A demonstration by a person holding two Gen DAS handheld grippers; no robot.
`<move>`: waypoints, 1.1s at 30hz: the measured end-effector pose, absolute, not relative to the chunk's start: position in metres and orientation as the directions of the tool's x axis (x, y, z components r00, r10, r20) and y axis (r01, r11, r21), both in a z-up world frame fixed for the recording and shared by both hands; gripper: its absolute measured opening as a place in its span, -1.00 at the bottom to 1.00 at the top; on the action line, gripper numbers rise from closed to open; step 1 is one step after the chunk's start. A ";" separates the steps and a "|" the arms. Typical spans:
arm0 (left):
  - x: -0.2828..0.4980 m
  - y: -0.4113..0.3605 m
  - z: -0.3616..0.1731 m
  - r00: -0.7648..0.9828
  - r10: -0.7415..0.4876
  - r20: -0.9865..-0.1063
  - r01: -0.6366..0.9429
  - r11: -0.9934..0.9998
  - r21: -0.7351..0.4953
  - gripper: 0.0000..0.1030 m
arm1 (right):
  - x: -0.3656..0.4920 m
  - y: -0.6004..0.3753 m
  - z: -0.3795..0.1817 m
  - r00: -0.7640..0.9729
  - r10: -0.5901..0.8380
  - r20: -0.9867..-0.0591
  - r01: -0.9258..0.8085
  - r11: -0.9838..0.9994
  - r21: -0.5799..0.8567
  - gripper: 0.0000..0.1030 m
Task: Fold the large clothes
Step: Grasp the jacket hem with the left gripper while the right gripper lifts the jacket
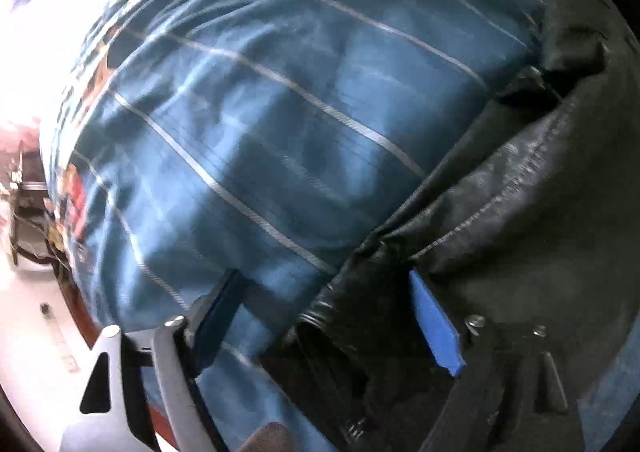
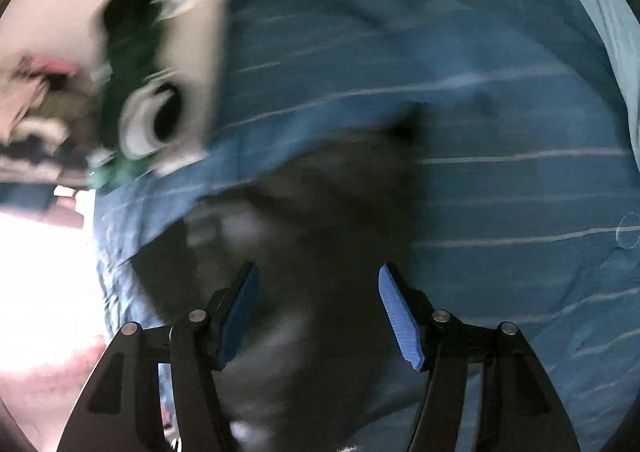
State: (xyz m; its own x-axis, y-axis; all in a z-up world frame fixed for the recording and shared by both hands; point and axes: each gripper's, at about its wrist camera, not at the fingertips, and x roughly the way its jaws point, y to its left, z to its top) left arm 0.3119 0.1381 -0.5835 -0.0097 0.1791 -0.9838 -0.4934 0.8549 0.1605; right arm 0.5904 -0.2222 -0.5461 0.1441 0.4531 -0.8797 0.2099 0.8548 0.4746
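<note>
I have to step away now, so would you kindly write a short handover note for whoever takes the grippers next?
Left gripper: open, above the black garment's edge, holding nothing.
Right gripper: open over the same garment, which lies between its fingers, not pinched. This view is blurred.
The garment lies rumpled on the blue striped bedspread; a cuff-like ribbed end sits between the left fingers.
Done: no neat fold shows yet.
Left: probably grip the edge or cuff, spread the garment flat, then fold it.
</note>
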 end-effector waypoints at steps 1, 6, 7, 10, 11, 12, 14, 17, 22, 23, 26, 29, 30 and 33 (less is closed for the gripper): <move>0.312 0.140 -0.584 -0.015 0.178 -0.984 -0.497 0.852 0.162 0.89 | 0.594 -0.233 -0.565 0.140 0.505 -0.852 0.234 0.819 0.524 0.25; 0.312 0.147 -0.581 -0.029 0.148 -0.988 -0.487 0.861 0.144 0.92 | 0.600 -0.230 -0.638 0.137 0.783 -0.606 0.267 0.560 0.784 0.34; 0.313 0.147 -0.580 -0.032 0.154 -0.988 -0.479 0.865 0.151 0.91 | 0.599 -0.221 -0.640 0.150 0.789 -0.595 0.223 0.559 0.798 0.31; 0.319 0.148 -0.574 -0.044 0.174 -0.984 -0.458 0.872 0.174 0.91 | 0.588 -0.213 -0.639 0.188 0.796 -0.575 0.221 0.537 0.815 -0.51; 0.322 0.149 -0.570 -0.040 0.186 -0.982 -0.454 0.872 0.184 0.91 | 0.579 -0.219 -0.634 0.232 0.787 -0.571 0.245 0.521 0.818 -0.55; 0.326 0.152 -0.565 -0.033 0.202 -0.979 -0.447 0.873 0.195 0.91 | 0.570 -0.225 -0.628 0.263 0.778 -0.571 0.257 0.514 0.818 -0.60; 0.331 0.156 -0.550 -0.015 0.225 -0.974 -0.437 0.875 0.209 0.91 | 0.542 -0.248 -0.612 0.325 0.743 -0.585 0.317 0.497 0.808 -0.62; 0.331 0.165 -0.524 0.018 0.248 -0.968 -0.455 0.865 0.213 0.91 | 0.461 -0.302 -0.593 0.377 0.641 -0.668 0.504 0.463 0.729 -0.62; 0.311 0.174 -0.495 0.034 0.267 -0.963 -0.536 0.818 0.208 0.91 | 0.335 -0.373 -0.585 0.261 0.515 -0.817 0.660 0.522 0.540 -0.51; 0.305 0.177 -0.493 0.025 0.264 -0.964 -0.552 0.808 0.207 0.91 | 0.322 -0.384 -0.587 0.214 0.486 -0.847 0.667 0.561 0.490 -0.45; 0.296 0.179 -0.498 0.003 0.239 -0.971 -0.577 0.793 0.194 0.91 | 0.299 -0.399 -0.589 0.137 0.392 -0.910 0.666 0.643 0.377 -0.23; 0.301 0.167 -0.507 0.006 0.196 -0.981 -0.567 0.808 0.158 0.91 | 0.292 -0.404 -0.580 0.147 0.392 -0.908 0.675 0.631 0.382 -0.20; 0.306 0.162 -0.508 0.022 0.180 -0.983 -0.558 0.819 0.138 0.91 | 0.290 -0.407 -0.576 0.157 0.395 -0.905 0.681 0.620 0.389 -0.20; 0.323 0.142 -0.514 0.070 0.119 -0.990 -0.517 0.853 0.065 0.91 | 0.286 -0.413 -0.565 0.139 0.351 -0.926 0.701 0.626 0.343 -0.11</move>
